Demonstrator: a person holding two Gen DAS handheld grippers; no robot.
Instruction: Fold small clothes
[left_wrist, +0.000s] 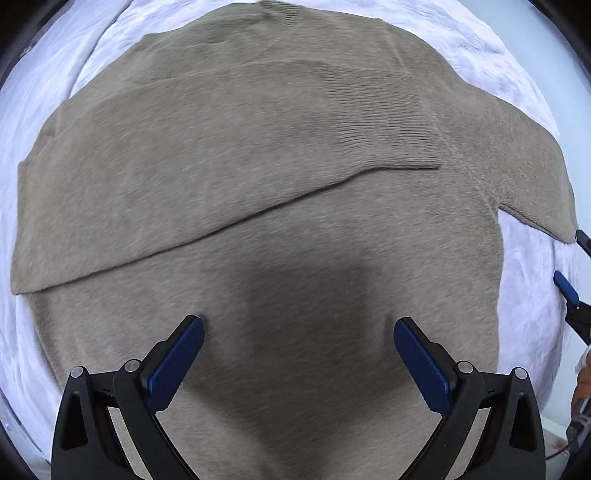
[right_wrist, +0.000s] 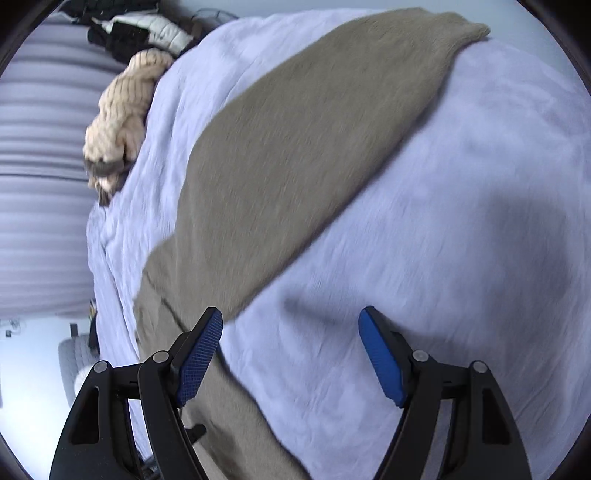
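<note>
A taupe knit sweater (left_wrist: 258, 192) lies flat on a white bed sheet (left_wrist: 528, 280), one sleeve folded across its body with the ribbed cuff (left_wrist: 384, 125) near the middle. My left gripper (left_wrist: 298, 328) hangs open straight above the sweater's lower body, nothing between its blue pads. In the right wrist view the other sleeve (right_wrist: 310, 147) stretches out over the sheet (right_wrist: 461, 221). My right gripper (right_wrist: 291, 317) stands open above the sheet beside that sleeve's underarm edge, holding nothing. The right gripper's fingers (left_wrist: 565, 291) also show at the right edge of the left wrist view.
A cream ribbed knit garment (right_wrist: 118, 118) lies bunched at the far edge of the bed. Dark and white clothes (right_wrist: 136, 29) are piled beyond it. A light curtain or blind (right_wrist: 40, 184) lies to the left. Part of a hand (left_wrist: 583, 380) shows at the right edge.
</note>
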